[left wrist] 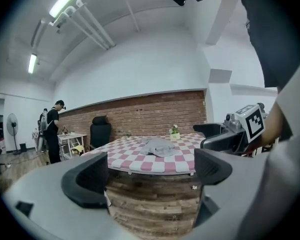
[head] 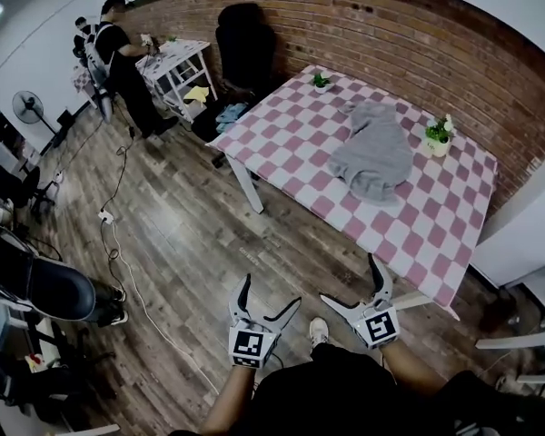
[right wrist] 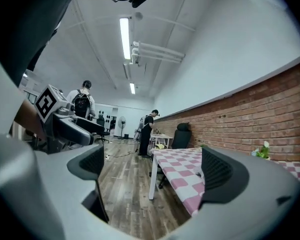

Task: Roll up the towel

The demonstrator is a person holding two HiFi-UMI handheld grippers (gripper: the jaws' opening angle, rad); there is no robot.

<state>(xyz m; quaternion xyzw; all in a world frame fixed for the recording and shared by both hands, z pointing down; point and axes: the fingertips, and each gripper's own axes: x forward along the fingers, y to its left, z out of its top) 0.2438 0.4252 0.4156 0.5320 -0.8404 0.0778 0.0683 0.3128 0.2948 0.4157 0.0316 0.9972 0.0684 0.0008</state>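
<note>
A grey towel [head: 374, 153] lies crumpled on the checked bench [head: 291, 134]. The left gripper [head: 271, 291] and right gripper [head: 350, 280] hang well apart from it, fingers [left wrist: 87, 179] released and empty. Rolling looks not yet begun; the next move is probably to reach the towel and spread it flat.

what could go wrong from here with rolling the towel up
1. The towel lies in a crumpled heap on the checkered table; rolled as it is, it would likely come out lumpy and loose.
2. A small potted plant stands close beside the towel, and spreading or rolling could knock it over.
3. A cable on the floor to the person's left might catch a foot.
</note>
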